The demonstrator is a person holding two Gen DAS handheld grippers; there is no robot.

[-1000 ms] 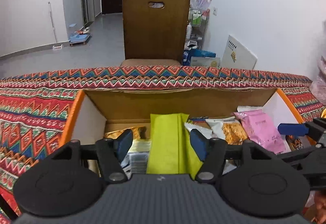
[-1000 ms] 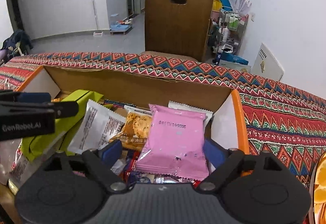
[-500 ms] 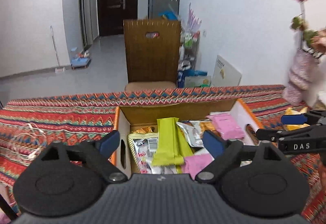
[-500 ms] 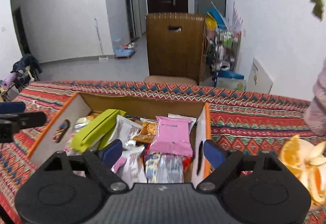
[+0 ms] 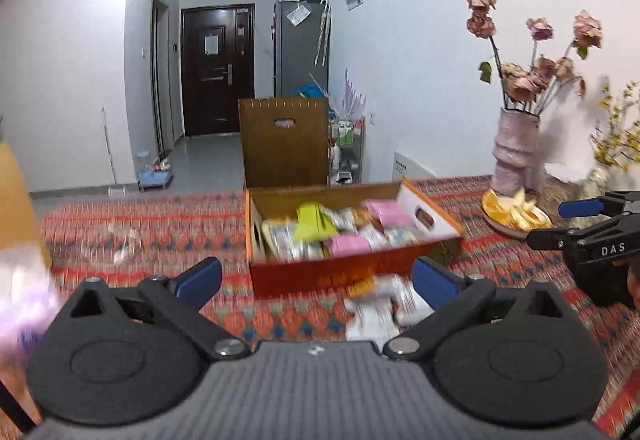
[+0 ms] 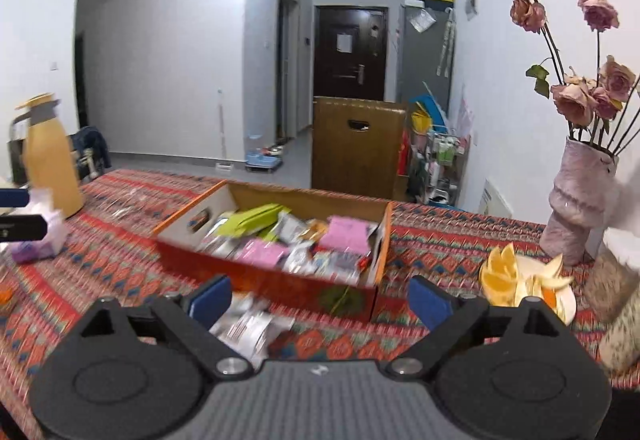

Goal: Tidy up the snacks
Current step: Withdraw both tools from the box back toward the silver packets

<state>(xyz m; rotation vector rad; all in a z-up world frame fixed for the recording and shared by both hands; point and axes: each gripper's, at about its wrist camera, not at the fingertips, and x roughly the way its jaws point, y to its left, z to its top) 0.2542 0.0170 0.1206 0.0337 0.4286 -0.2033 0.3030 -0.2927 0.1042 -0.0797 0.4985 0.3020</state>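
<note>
An open cardboard box with orange-red walls stands on the patterned tablecloth, full of snack packets: a lime-green packet, pink packets and several foil ones. It also shows in the right wrist view. Loose snack packets lie on the cloth in front of the box, also in the right wrist view. My left gripper is open and empty, held back from the box. My right gripper is open and empty, also back from the box.
A plate of orange slices and a pink vase with dried roses stand at the right. A tan thermos jug and a tissue pack stand at the left. A brown chair is behind the table.
Both grippers have pulled back and up from inside the box. The left one opened and left the lime-green packet in the box; the right one left the pink packet there.
</note>
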